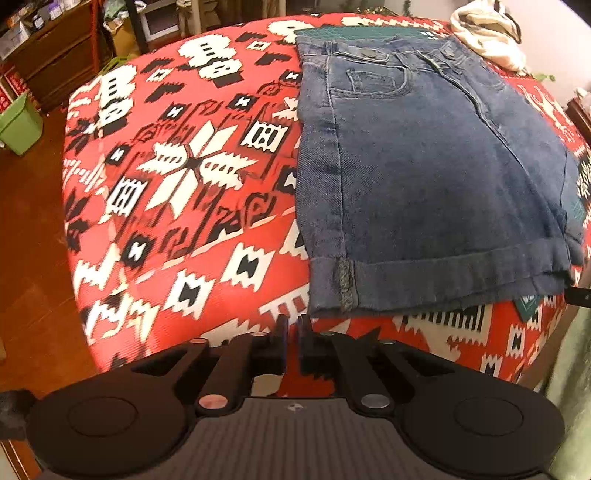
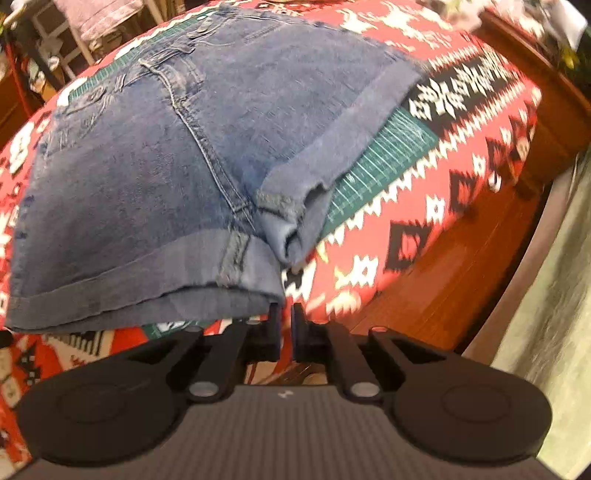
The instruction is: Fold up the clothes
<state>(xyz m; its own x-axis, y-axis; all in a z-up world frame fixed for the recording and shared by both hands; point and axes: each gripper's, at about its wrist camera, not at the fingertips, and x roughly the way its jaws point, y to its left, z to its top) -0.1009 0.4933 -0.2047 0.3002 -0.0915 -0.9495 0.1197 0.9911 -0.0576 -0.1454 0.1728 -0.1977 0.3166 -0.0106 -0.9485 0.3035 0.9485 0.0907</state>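
Denim shorts [image 1: 424,177] lie flat near counter [image 1: 184,177] front edge, hems toward grippers, ready for folding. Left gripper [image 1: 293,325] and right gripper [image 2: 285,314]: jaws nearly closed, empty.

No legible text or labels anywhere.

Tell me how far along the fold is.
Done: the shorts lie spread flat on the patterned cloth, cuffs toward the grippers. No fold shows yet. In hand: nothing; the left gripper and right gripper sit nearly shut at the near hem, gripping no denim. Left: the whole fold, and the white garment bunched at the far edge.
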